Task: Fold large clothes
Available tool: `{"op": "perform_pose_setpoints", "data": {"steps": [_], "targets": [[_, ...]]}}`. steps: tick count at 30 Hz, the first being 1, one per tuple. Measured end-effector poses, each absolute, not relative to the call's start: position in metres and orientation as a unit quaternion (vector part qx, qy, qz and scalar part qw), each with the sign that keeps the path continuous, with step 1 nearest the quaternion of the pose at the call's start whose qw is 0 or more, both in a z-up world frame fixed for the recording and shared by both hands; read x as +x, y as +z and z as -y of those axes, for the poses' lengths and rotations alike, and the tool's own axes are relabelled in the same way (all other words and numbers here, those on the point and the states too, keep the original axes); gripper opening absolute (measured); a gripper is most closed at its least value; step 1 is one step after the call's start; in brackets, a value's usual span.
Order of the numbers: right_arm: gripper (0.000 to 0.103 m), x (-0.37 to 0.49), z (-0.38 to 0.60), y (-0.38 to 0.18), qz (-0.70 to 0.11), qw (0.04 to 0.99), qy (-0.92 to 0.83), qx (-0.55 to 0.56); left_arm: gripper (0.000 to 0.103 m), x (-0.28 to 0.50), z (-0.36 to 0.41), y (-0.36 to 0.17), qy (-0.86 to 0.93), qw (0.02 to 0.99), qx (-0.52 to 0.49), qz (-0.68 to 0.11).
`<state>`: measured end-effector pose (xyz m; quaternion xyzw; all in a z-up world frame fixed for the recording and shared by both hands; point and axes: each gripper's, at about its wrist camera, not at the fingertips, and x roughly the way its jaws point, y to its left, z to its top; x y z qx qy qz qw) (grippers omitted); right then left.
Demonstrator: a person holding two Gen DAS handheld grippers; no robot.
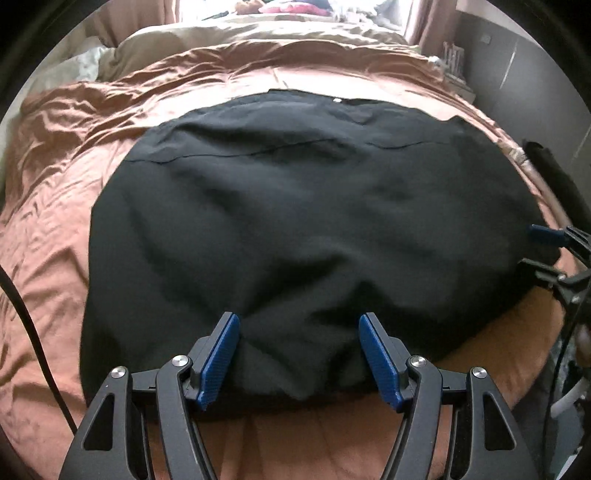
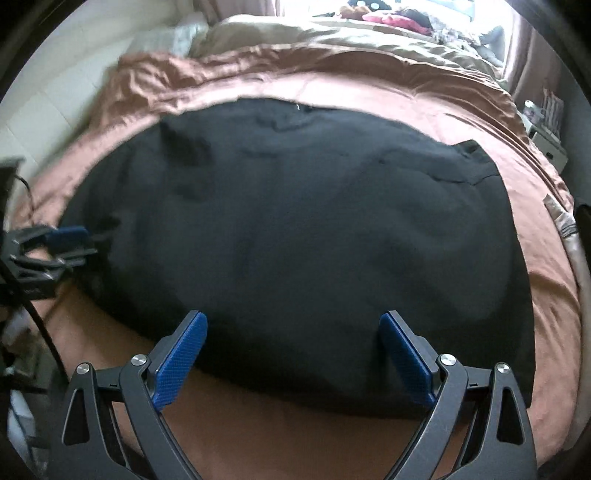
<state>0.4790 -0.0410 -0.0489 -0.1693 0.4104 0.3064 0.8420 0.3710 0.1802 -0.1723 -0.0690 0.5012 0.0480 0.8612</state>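
A large black garment lies spread flat on the brown bed cover; it also fills the right wrist view. My left gripper is open, its blue pads on either side of a bunched fold at the garment's near edge. My right gripper is open wide over the near edge, nothing between its pads. The right gripper also shows at the right edge of the left wrist view, and the left gripper shows at the left edge of the right wrist view.
The brown bed cover is wrinkled on the left and runs back to beige pillows. A black cable hangs at the left. A grey wall and a small shelf with items stand at the right.
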Motion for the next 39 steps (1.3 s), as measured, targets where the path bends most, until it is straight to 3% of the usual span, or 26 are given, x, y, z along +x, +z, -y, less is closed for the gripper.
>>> {"op": "perform_pose_setpoints", "data": {"steps": [4, 7, 25, 27, 39], "targets": [[0.092, 0.501, 0.026, -0.053, -0.420, 0.842, 0.283, -0.184, 0.069, 0.383, -0.190, -0.176, 0.062, 0.859, -0.078, -0.501], [0.085, 0.519, 0.017, -0.051, -0.425, 0.842, 0.274, -0.185, 0.069, 0.395, -0.197, -0.180, 0.072, 0.855, -0.076, -0.507], [0.084, 0.620, -0.062, -0.065, -0.423, 0.858, 0.217, -0.195, 0.069, 0.448, -0.252, -0.172, 0.122, 0.852, -0.107, -0.497], [0.074, 0.617, -0.057, -0.064, -0.425, 0.858, 0.219, -0.188, 0.069, 0.439, -0.257, -0.166, 0.125, 0.855, -0.119, -0.489], [0.074, 0.536, -0.031, -0.060, -0.409, 0.849, 0.300, -0.150, 0.069, 0.351, -0.275, -0.144, 0.159, 0.857, -0.187, -0.453]]}}
